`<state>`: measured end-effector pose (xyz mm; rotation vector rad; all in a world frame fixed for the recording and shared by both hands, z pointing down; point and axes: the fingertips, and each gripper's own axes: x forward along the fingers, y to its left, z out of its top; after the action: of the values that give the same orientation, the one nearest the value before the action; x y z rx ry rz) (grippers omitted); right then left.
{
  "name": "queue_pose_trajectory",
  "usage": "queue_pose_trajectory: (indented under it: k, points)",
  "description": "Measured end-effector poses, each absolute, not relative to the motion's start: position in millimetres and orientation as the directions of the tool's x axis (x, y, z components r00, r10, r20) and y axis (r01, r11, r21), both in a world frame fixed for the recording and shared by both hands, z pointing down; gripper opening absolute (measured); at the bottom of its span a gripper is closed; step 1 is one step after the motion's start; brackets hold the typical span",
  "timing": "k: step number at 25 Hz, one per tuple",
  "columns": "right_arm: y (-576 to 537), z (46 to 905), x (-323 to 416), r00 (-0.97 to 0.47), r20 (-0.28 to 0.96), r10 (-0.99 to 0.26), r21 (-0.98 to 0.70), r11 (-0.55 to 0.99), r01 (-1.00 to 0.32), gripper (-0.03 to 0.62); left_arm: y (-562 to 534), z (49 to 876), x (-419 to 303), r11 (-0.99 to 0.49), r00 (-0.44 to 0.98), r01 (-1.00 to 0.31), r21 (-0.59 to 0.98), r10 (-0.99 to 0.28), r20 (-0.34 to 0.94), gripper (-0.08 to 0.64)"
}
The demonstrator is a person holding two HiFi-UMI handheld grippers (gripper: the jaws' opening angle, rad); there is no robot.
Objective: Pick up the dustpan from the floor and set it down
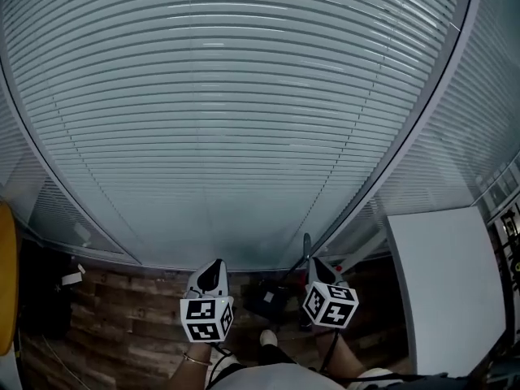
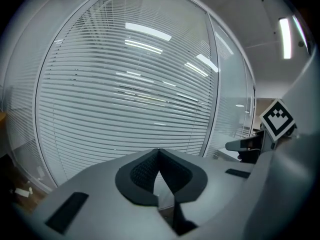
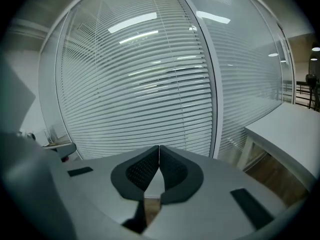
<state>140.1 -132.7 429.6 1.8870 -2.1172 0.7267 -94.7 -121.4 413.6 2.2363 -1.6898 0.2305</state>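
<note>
In the head view a dark, low thing, which looks like the dustpan (image 1: 266, 301), lies on the wooden floor between my two grippers. A thin dark handle (image 1: 306, 249) stands up beside it, by the glass wall. My left gripper (image 1: 216, 266) is to its left and my right gripper (image 1: 319, 268) to its right, both above the floor and pointing at the blinds. In the left gripper view the left gripper (image 2: 159, 152) has its pads together with nothing between them. The right gripper (image 3: 159, 148) shows the same in its own view.
A glass wall with white blinds (image 1: 244, 120) fills the view ahead. At the right stands a white table (image 1: 447, 283). A yellow edge (image 1: 6, 275) shows at far left and a small white scrap (image 1: 71, 279) lies on the floor. The person's shoe (image 1: 268, 338) is below.
</note>
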Motion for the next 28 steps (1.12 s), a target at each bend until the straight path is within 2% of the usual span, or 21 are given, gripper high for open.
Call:
queue_pose_trajectory:
  k: [12,18,28]
  points:
    - [-124,501,175,-0.128,0.567,-0.814,-0.248,-0.020,-0.969,0.032,-126,476,-61,-0.255,0.292,-0.956,0.144,-0.868,0.402,0.017]
    - [-119,545,186,-0.121,0.658,-0.743,-0.253,-0.066,-0.965,0.032,-135,512,-41,-0.267,0.314,-0.949,0.165,-0.829,0.462,0.017]
    - [-123,611,183,-0.121,0.680,-0.724,-0.240,-0.063,-0.969,0.032,-125,596,-48,-0.233,0.284,-0.959,0.163,-0.797,0.533,0.017]
